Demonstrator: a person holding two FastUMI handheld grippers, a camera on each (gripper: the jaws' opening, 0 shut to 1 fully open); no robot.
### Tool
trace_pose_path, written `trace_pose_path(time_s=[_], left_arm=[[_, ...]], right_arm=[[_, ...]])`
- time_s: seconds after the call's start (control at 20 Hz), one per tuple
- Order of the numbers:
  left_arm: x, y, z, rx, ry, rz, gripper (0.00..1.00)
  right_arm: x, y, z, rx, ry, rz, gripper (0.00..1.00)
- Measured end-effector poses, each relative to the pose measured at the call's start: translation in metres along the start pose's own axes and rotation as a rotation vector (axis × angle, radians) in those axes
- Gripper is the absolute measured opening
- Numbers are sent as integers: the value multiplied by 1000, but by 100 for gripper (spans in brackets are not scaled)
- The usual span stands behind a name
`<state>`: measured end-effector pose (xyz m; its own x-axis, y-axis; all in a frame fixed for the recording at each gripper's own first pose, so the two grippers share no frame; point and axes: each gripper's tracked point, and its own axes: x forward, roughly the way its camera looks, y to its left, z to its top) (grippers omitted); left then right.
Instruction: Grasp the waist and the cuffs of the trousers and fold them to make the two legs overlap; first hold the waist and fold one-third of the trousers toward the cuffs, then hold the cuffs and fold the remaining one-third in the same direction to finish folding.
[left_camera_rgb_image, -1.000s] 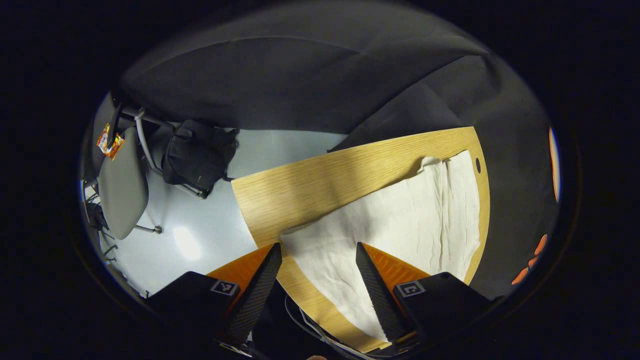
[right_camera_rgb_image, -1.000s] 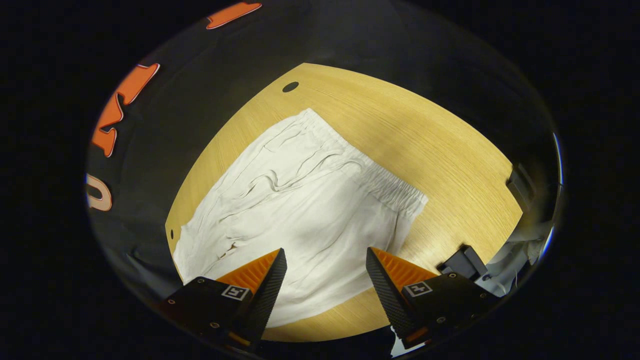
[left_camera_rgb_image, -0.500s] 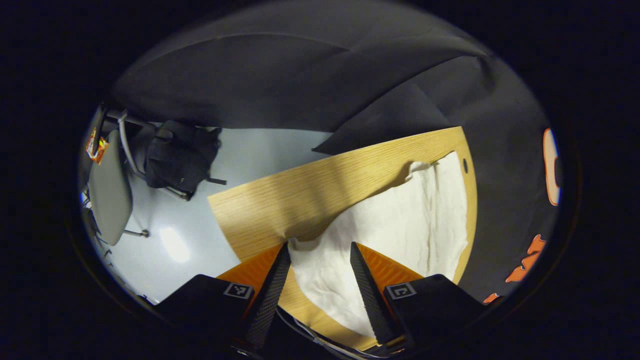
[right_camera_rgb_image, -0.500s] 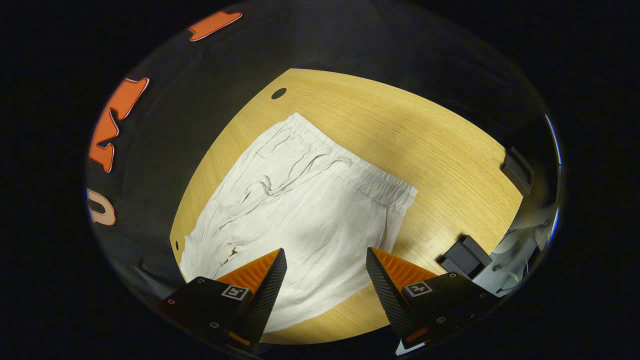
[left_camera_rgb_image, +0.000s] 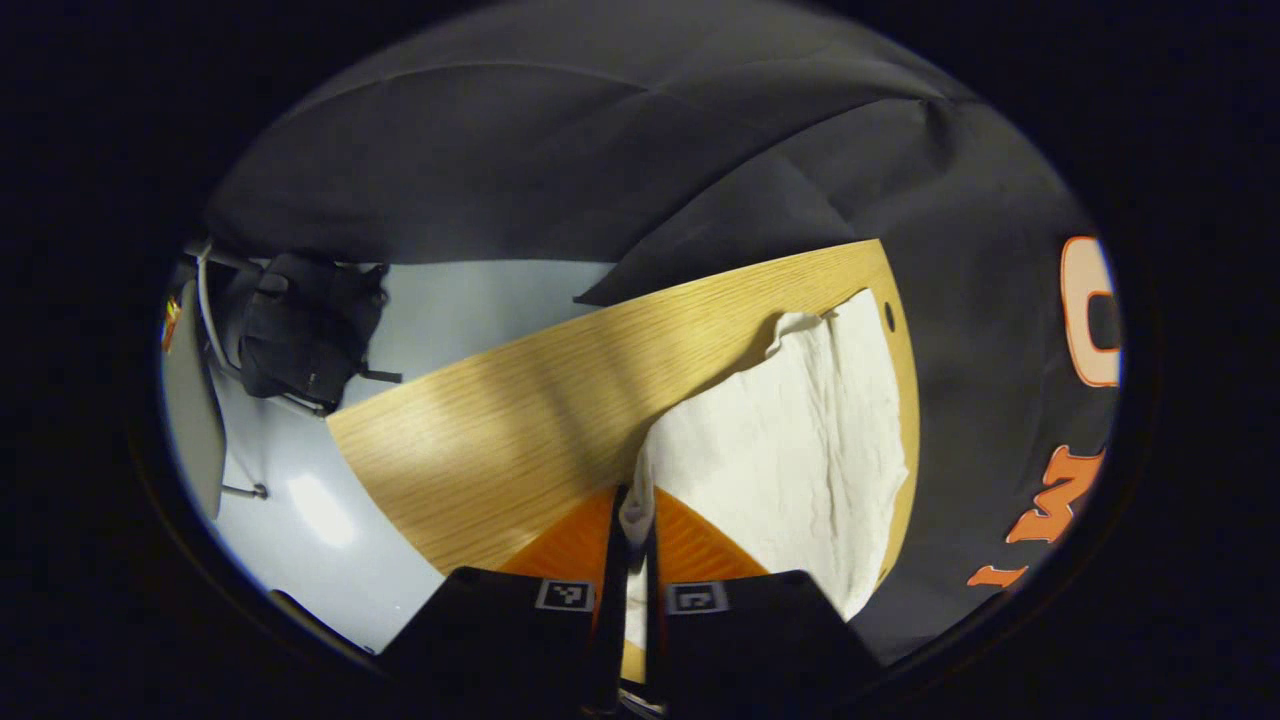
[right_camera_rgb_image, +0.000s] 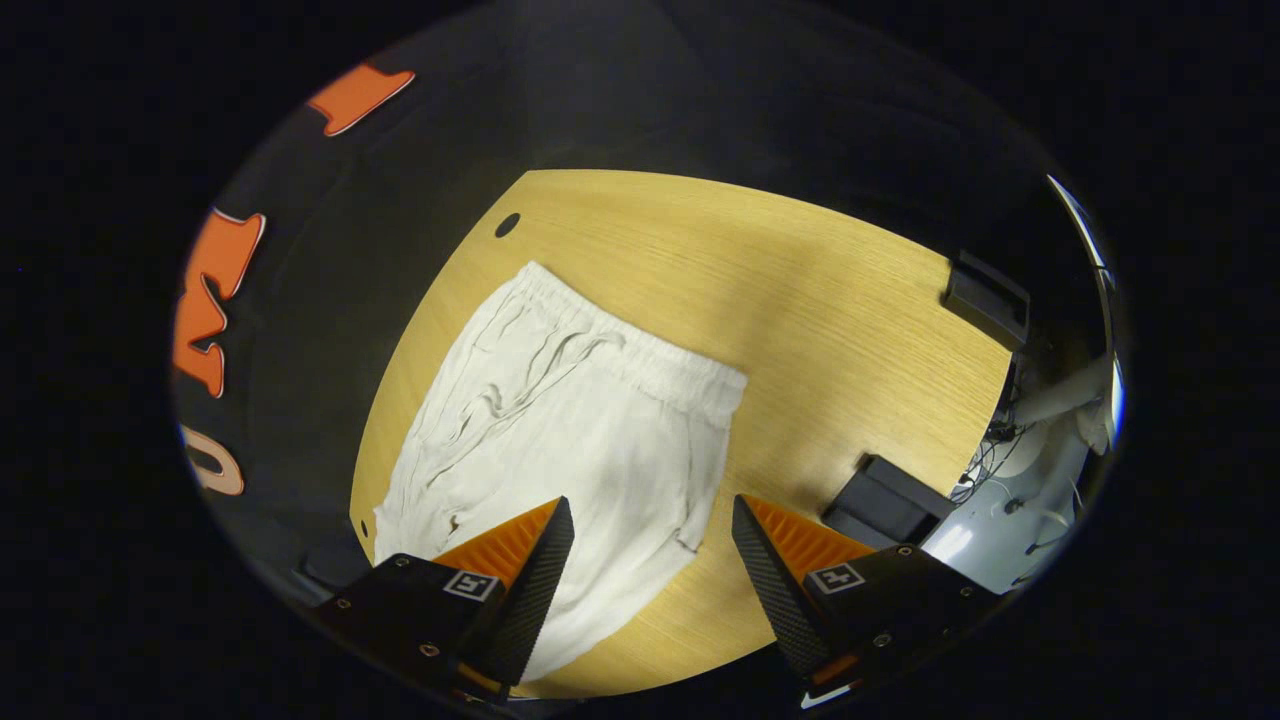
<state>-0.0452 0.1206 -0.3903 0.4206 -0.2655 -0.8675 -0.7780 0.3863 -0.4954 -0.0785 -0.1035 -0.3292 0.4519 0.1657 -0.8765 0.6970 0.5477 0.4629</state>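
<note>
Now the left tool is closed on a corner of the white trousers; 0.5 s ago its fingers were apart around that edge. The right tool is wide open, holding nothing, above the trouser legs. The trousers lie flat on the bench, long axis running away from the right tool, elastic waist at the far end. No readable writing on the garment; a square marker sits on each finger mount.
</note>
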Motion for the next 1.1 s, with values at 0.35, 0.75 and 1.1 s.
trace_pose_path(time_s=[0.35, 0.75, 1.1], left_arm=[[-15, -40, 0, 113, -78, -30, 8], [-51, -56, 13, 124, -142, -41, 8], [-55, -78, 19, 154, -154, -58, 8]], right_arm=[[36, -11, 31, 85, 11, 13, 92], [60, -23, 57, 118, -27, -76, 66], [62, -28, 71, 235, -76, -40, 17]])
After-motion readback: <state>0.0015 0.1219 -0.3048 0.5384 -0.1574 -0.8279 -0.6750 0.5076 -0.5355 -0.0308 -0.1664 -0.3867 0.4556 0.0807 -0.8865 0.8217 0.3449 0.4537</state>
